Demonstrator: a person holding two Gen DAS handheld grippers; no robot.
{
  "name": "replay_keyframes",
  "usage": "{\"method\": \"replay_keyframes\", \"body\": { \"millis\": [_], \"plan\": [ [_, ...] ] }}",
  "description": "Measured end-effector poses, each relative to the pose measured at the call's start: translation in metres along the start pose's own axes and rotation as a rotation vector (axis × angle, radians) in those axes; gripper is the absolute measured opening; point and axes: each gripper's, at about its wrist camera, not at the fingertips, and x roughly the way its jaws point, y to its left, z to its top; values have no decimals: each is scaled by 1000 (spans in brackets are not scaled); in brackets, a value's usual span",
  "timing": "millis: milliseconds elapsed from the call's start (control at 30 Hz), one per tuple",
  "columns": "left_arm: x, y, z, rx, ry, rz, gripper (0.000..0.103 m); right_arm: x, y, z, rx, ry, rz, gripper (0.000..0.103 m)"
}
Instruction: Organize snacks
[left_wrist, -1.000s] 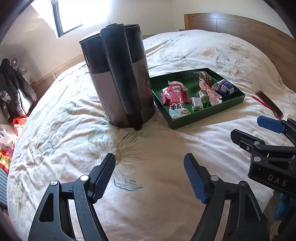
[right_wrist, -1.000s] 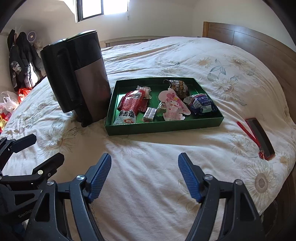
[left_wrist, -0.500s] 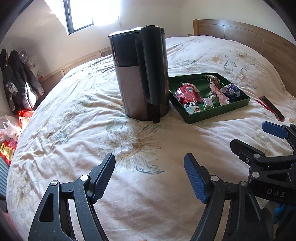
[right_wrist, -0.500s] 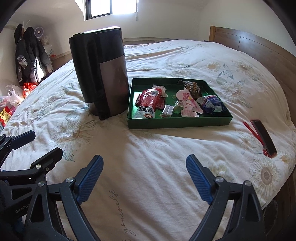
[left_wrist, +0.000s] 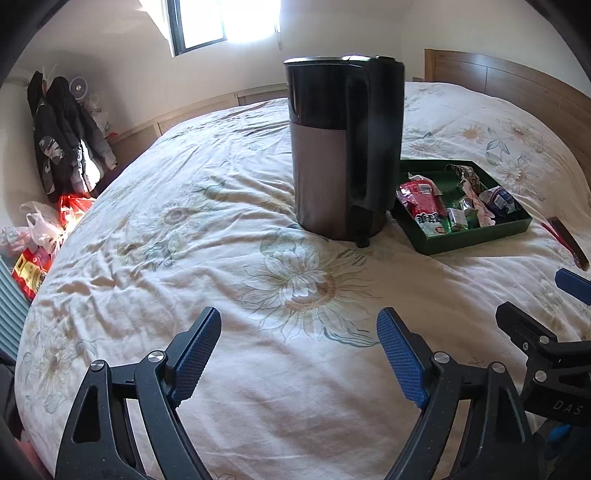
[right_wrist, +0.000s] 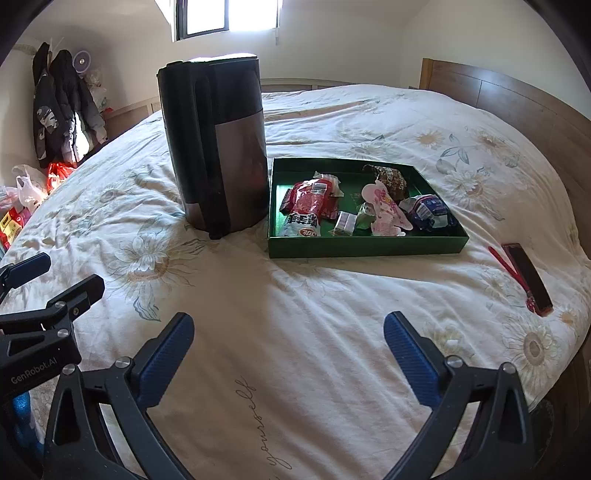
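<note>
A green tray (right_wrist: 365, 248) lies on the bed and holds several snacks: a red packet (right_wrist: 311, 199), a pink packet (right_wrist: 384, 211), a blue-and-white packet (right_wrist: 428, 211) and a brown packet (right_wrist: 388, 176). The left wrist view shows the same tray (left_wrist: 476, 237) at the right, behind the kettle. My left gripper (left_wrist: 298, 326) hovers over bare quilt well short of the tray; its jaws are opening with nothing between them. My right gripper (right_wrist: 289, 330) is open and empty, also over the quilt in front of the tray.
A tall dark kettle (right_wrist: 218, 147) stands upright just left of the tray, touching or nearly touching it. A dark phone with a red strap (right_wrist: 528, 280) lies near the bed's right edge. A wooden headboard (right_wrist: 517, 99) is behind; coats and bags (left_wrist: 59, 155) sit at far left.
Both grippers have drawn back from the tray and kettle, which look smaller and farther off. In the left view the kettle has shifted rightward. Both pairs of jaws stand a little wider.
</note>
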Motion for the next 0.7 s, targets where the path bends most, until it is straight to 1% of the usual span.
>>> {"method": "replay_keyframes", "body": {
  "millis": [233,433,700],
  "plan": [
    [7,6,-1,-12,11,5,82,5,6,1,-4,-11,-9,103],
    [10,2,-2,-12,24,-23,82,7,3,2,8,-11,-27,103],
    [6,-6,5,-10,7,-59,83,11,-5,4,32,-8,-46,103]
  ]
}}
